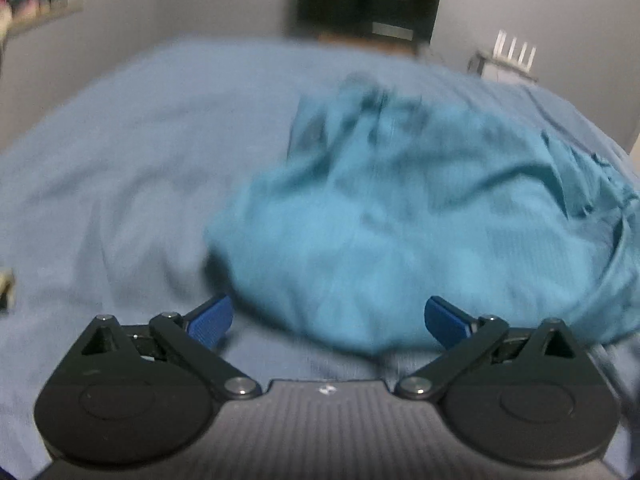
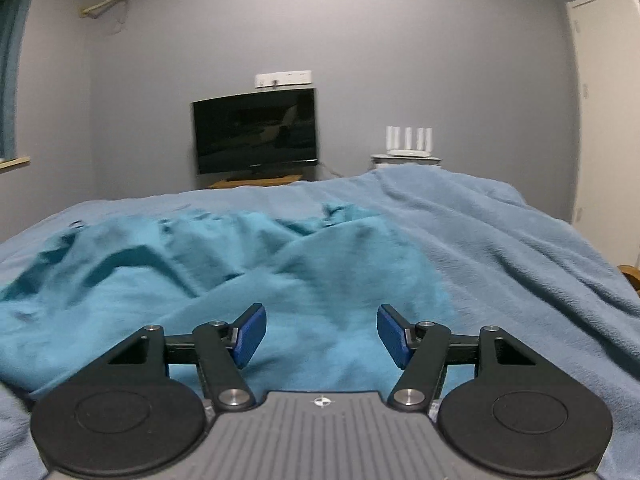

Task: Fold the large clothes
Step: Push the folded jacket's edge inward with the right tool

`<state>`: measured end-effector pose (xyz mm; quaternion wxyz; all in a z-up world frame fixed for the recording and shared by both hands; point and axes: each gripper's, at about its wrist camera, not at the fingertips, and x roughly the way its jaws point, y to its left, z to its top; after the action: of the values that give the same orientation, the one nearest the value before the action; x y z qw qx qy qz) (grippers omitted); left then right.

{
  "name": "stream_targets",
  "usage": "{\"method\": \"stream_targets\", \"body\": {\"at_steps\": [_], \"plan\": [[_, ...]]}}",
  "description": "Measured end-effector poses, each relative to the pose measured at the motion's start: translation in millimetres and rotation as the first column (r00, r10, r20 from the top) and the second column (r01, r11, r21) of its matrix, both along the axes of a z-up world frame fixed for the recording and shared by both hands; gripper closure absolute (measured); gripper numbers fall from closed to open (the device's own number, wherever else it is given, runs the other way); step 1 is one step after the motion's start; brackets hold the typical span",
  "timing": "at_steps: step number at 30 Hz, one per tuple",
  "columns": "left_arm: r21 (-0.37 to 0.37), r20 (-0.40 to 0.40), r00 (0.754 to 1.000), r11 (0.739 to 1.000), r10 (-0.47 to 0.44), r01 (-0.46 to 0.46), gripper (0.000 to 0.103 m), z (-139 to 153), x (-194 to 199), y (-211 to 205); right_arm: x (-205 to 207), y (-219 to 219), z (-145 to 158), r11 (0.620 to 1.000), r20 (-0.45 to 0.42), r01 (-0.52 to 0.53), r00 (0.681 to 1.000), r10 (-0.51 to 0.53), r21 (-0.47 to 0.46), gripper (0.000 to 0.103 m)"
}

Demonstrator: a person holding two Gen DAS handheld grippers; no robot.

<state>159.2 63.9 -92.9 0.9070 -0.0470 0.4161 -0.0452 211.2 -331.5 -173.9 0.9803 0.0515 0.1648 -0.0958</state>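
A teal garment (image 1: 400,216) lies rumpled on a bed covered by a light blue blanket (image 1: 120,152). In the left wrist view, blurred by motion, my left gripper (image 1: 328,322) is open and empty just above the garment's near edge. In the right wrist view the same garment (image 2: 224,280) spreads across the left and middle. My right gripper (image 2: 320,336) is open and empty, low over the garment's near right part. The blanket (image 2: 500,248) shows to the right of it.
A dark television (image 2: 256,136) stands on a wooden stand against the grey wall beyond the bed. A white router with antennas (image 2: 410,142) sits on a small table at its right. A white door (image 2: 600,100) is at far right.
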Motion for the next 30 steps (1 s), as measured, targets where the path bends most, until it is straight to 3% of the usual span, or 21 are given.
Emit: {"method": "stream_targets", "body": {"at_steps": [3,6,9,12,15,18,20,24,30], "plan": [[-0.141,-0.138,0.990,0.990,0.007,-0.027,0.000,-16.9,8.5,20.3,-4.2,18.9,6.5,0.999,-0.006,-0.054,0.999,0.054,0.006,0.039],[-0.214,-0.165,0.984,0.971,0.072,-0.107,0.000,-26.3,14.3,32.1,-15.5,31.9,12.6,0.994,-0.017,-0.089,0.996,0.091,0.065,0.037],[-0.148,-0.083,0.989,0.980,0.121,-0.132,0.000,-20.1,13.3,28.6,-22.9,28.9,11.3,0.982,-0.064,-0.061,0.995,0.073,0.178,0.037],[-0.042,0.065,0.996,0.998,0.059,-0.056,0.000,-3.1,8.6,3.6,-30.9,12.9,4.8,0.955,-0.108,0.016,0.994,0.017,0.296,0.034],[0.037,0.186,0.982,0.999,-0.044,0.038,0.000,5.2,2.5,-32.3,-34.2,-11.7,-7.8,0.893,-0.134,0.113,0.989,-0.059,0.437,0.033],[0.086,0.213,0.970,0.991,-0.118,0.102,0.000,4.5,3.9,-61.9,-35.2,-29.2,-23.3,0.838,-0.152,0.181,0.981,-0.119,0.515,0.031],[0.098,0.209,0.966,0.986,-0.152,0.134,0.000,0.5,7.5,-74.1,-33.7,-38.5,-37.1,0.802,-0.171,0.215,0.975,-0.143,0.556,0.030],[0.126,0.170,0.967,0.977,-0.190,0.170,0.000,-13.4,10.5,-86.1,-33.4,-56.9,-63.9,0.696,-0.210,0.276,0.961,-0.180,0.663,0.030],[0.157,0.160,0.958,0.964,-0.239,0.214,0.000,-20.2,9.3,-91.3,-23.5,-77.5,-95.5,0.540,-0.133,0.232,0.967,-0.217,0.809,0.030]]}}
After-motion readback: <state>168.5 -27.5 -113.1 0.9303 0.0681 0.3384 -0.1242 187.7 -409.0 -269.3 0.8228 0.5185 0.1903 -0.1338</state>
